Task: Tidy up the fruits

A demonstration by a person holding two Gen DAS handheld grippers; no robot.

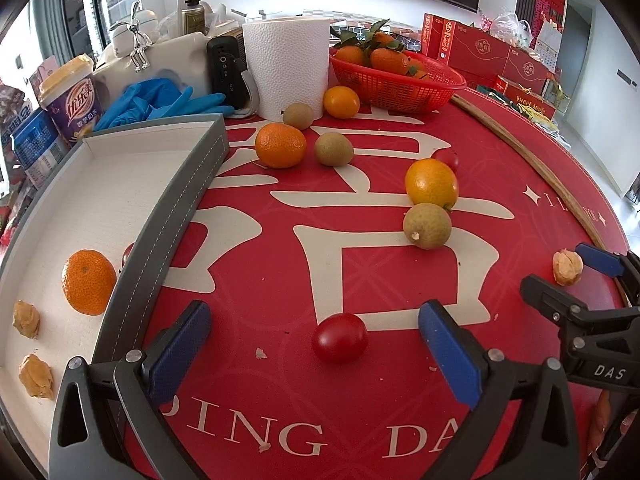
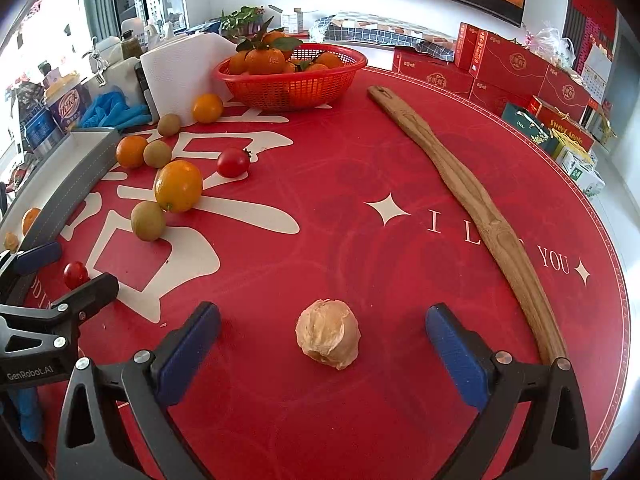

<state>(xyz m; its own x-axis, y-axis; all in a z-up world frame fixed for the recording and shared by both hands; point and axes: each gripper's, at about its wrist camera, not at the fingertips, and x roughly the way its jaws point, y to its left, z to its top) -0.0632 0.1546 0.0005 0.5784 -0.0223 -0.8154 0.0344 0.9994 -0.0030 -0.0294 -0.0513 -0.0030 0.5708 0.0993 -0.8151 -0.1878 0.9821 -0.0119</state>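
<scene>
My left gripper (image 1: 316,344) is open, its blue pads on either side of a red cherry tomato (image 1: 340,337) on the red mat. My right gripper (image 2: 324,336) is open around a papery husked fruit (image 2: 328,333). A grey tray (image 1: 120,184) on the left holds an orange mandarin (image 1: 89,282) and two husked fruits (image 1: 26,319). Loose on the mat lie a mandarin (image 1: 280,145), several kiwis (image 1: 333,149), an orange (image 1: 431,183) and a second tomato (image 2: 233,162).
A red basket (image 1: 400,80) of mandarins stands at the back beside a paper towel roll (image 1: 286,66). A long wooden stick (image 2: 472,200) lies along the right of the mat. Blue gloves (image 1: 160,100), a cup and red gift boxes (image 2: 508,64) border the table.
</scene>
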